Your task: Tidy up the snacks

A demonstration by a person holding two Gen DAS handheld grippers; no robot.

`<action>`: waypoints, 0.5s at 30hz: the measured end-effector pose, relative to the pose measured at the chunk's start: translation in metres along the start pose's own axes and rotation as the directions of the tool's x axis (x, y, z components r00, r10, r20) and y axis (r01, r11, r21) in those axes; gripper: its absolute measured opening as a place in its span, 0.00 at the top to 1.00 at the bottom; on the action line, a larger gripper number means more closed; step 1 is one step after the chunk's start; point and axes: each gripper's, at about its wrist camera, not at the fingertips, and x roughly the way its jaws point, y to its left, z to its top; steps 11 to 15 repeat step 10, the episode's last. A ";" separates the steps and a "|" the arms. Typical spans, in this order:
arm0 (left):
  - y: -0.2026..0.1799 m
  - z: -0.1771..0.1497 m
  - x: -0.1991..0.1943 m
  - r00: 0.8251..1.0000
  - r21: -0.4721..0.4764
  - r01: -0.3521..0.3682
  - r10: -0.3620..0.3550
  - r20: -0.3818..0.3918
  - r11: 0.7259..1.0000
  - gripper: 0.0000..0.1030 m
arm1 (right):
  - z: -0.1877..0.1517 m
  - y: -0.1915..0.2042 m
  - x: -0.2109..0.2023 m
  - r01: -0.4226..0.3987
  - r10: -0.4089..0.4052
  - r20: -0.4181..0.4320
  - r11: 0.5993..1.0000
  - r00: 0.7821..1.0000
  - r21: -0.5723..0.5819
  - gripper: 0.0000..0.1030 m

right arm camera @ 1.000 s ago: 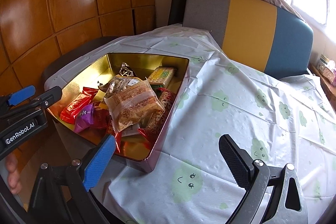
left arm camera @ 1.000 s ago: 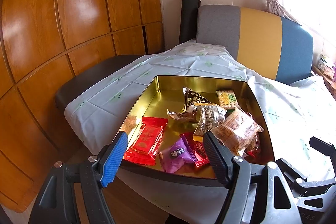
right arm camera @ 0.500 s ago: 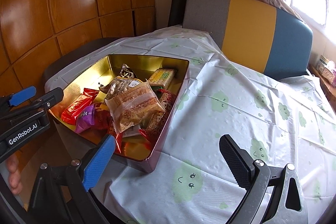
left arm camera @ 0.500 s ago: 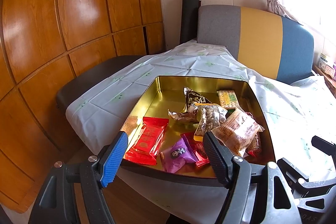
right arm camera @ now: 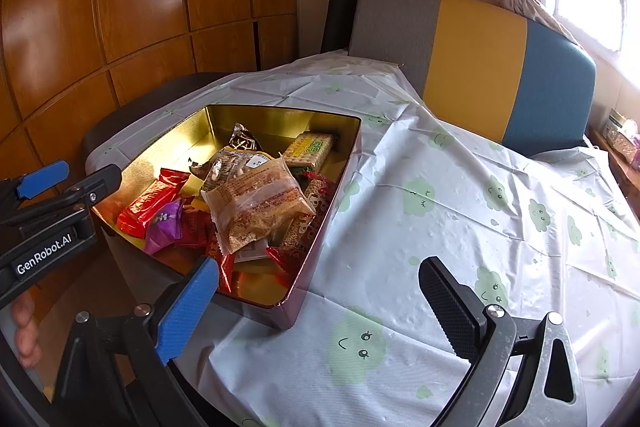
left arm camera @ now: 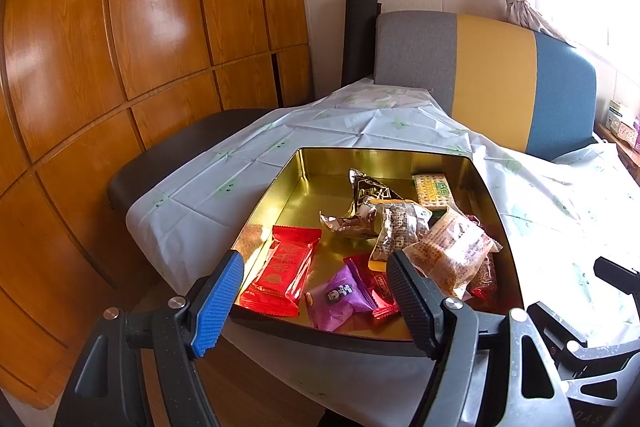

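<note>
Wrapped snacks [left arm camera: 400, 239] are lying piled in a gold-lined open metal tin [right arm camera: 256, 119], sitting at the near left corner of a white cloud-print tablecloth [right arm camera: 460, 211]. The left gripper [left arm camera: 316, 301] is hovering wide open at the tin's near edge, gripping nothing. The right gripper [right arm camera: 320, 303] is hanging wide open and empty just beside the tin, above the cloth.

**Snack tin, left of centre on covered table**

Gold-lined tin [right arm camera: 280, 119] sits on cloud-print tablecloth [right arm camera: 460, 227], piled with wrapped snacks: clear cracker pack [right arm camera: 260, 203] on top, red packet [right arm camera: 150, 203] and purple packet [right arm camera: 164, 227] at left. Right gripper [right arm camera: 316, 307] near, jaws wide apart, holding nothing. Left gripper [right arm camera: 60, 187] at far-left edge.
</note>
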 end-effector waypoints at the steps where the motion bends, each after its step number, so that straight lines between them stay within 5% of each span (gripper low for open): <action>1: 0.000 0.000 0.000 1.000 0.000 0.003 -0.003 -0.003 1.000 0.27 | 0.000 0.000 0.000 0.000 0.000 0.000 1.000 1.000 0.000 0.02; 15: 0.006 0.000 0.002 1.000 -0.025 0.000 0.000 0.002 1.000 0.27 | 0.002 -0.032 -0.002 0.015 -0.014 -0.022 0.999 1.000 0.030 0.02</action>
